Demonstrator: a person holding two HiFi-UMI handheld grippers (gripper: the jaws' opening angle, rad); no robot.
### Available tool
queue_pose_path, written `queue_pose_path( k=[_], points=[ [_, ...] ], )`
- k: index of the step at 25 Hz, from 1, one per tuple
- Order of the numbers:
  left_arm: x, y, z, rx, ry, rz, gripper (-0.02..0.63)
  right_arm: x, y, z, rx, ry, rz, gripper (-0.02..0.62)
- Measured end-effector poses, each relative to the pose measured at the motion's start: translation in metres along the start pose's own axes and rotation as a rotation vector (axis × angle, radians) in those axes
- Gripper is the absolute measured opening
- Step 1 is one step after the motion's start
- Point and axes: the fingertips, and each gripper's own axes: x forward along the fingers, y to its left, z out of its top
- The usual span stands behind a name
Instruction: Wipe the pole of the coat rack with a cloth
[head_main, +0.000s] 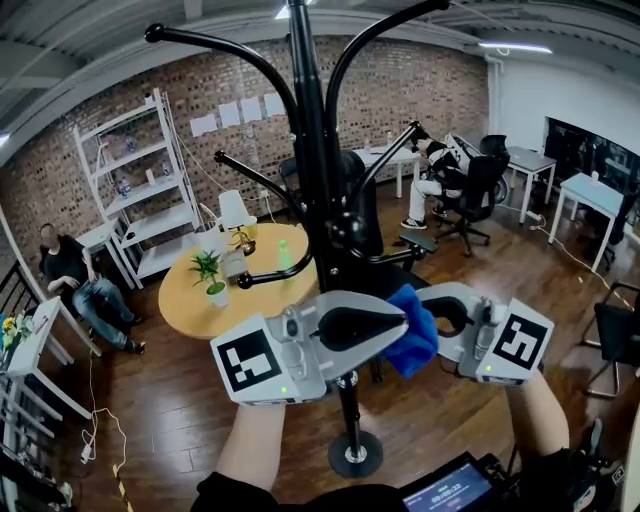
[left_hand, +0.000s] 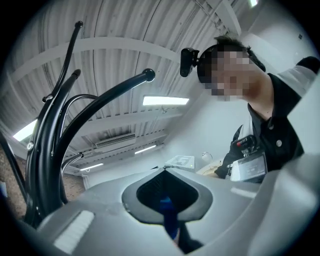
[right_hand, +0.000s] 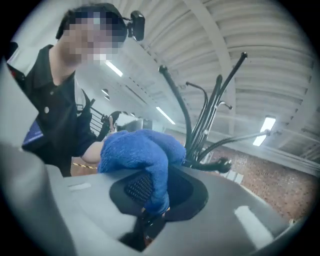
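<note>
- Two grey two-jaw grippers meet tip to tip just in front of the black metal coat rack pole (head_main: 316, 150), low on its length and above the round base disc (head_main: 355, 456).
- Left gripper (head_main: 388, 325): jaws clenched, with a narrow strip of blue fabric pinched in the seam between them. Its marker cube (head_main: 248, 361) lies to the left of the pole.
- Right gripper (head_main: 434, 318): jaws clamped on the fluffy blue cloth (head_main: 412, 338), which bulges over the jaw tops. Its marker cube (head_main: 521, 343) lies to the right of the pole.
- Cloth: bunched between the two gripper tips, just right of the pole. Whether it touches the pole cannot be told.
- Curved black hanger arms (head_main: 215, 45) branch from the pole near its top, and shorter ones branch lower down.
- Behind and left of the pole stands a round yellow wooden table (head_main: 185, 300) bearing a small green potted plant (head_main: 209, 271).
- Farther left of the pole, a white open shelving unit (head_main: 140, 190) stands against the red brick wall (head_main: 400, 85).
- One person sits on the floor (head_main: 80, 285) far left of the pole; another sits in a black office chair (head_main: 440, 180) behind and right of it.
</note>
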Motion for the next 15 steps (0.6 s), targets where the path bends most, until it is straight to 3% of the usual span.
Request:
queue_pose_path(
  k=[3, 8, 10, 15],
  points=[
    [0.017, 0.01, 0.005, 0.021, 0.023, 0.093, 0.003, -0.023, -0.02, 0.031, -0.034, -0.093, 0.043, 0.049],
    [0.033, 0.035, 0.011, 0.064, 0.054, 0.223, 0.003, -0.035, -0.074, 0.054, -0.108, -0.151, 0.053, 0.049],
    [0.031, 0.045, 0.007, 0.066, 0.074, 0.255, 0.003, -0.023, -0.091, 0.052, -0.146, -0.132, 0.051, 0.049],
    [0.027, 0.059, 0.01, 0.066, 0.121, 0.314, 0.003, 0.023, -0.117, 0.038, -0.262, 0.028, 0.064, 0.049]
  ],
)
